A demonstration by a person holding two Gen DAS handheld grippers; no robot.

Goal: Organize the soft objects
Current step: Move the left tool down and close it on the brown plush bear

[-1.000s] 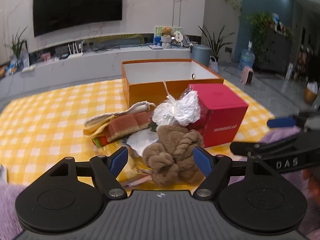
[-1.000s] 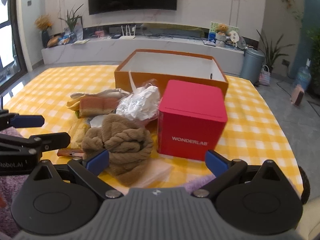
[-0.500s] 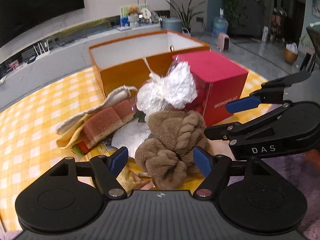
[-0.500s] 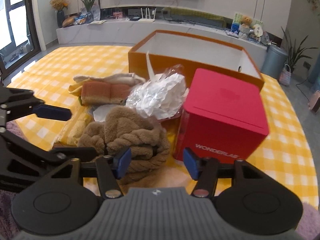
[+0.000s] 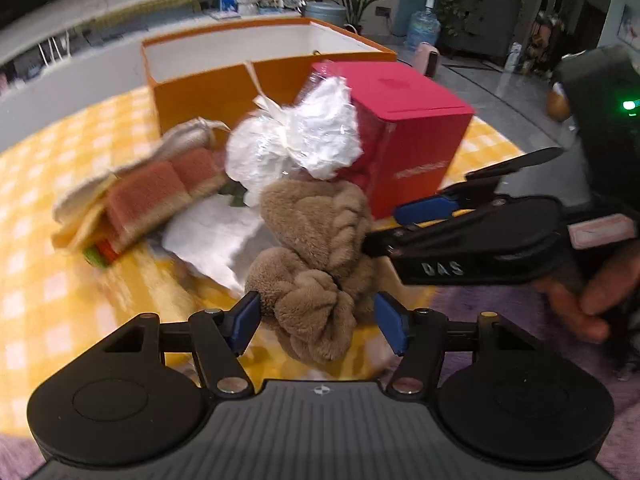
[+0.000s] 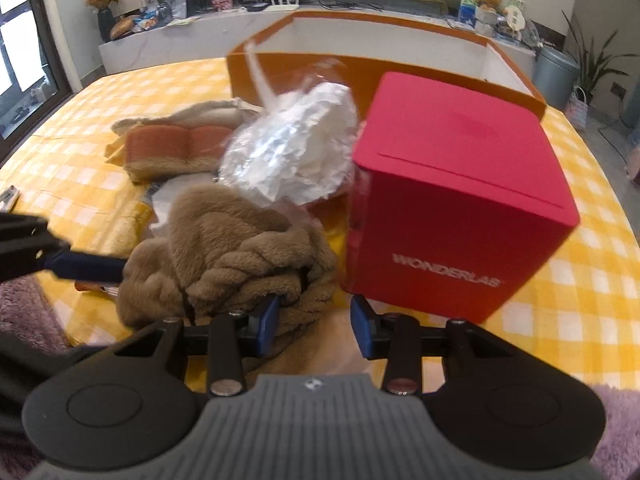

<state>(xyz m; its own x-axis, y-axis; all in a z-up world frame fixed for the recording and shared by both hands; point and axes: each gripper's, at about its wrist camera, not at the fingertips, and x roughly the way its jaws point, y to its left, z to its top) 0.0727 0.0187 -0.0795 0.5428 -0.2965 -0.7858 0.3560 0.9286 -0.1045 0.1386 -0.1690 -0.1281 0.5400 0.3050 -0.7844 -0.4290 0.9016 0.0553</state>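
Both grippers had dropped closer, jaws narrowing. The left gripper (image 5: 316,322) straddled the brown plush (image 5: 316,256) on the yellow cloth (image 5: 48,280), pads not quite pressing. The right gripper (image 6: 314,326) stood half-spread at its edge, ready to grab; actual contact was hard to see.

**Soft things heaped before the orange box**

A brown plush item (image 5: 316,256), twisted like a thick braid, is seen at the front of the heap on the yellow checked tabletop (image 5: 60,280). Behind it, a white crumpled bundle in clear wrap (image 5: 296,144) is leaned against the red box (image 5: 416,136). To the left, an orange-and-cream folded cloth (image 5: 156,196) is laid flat.
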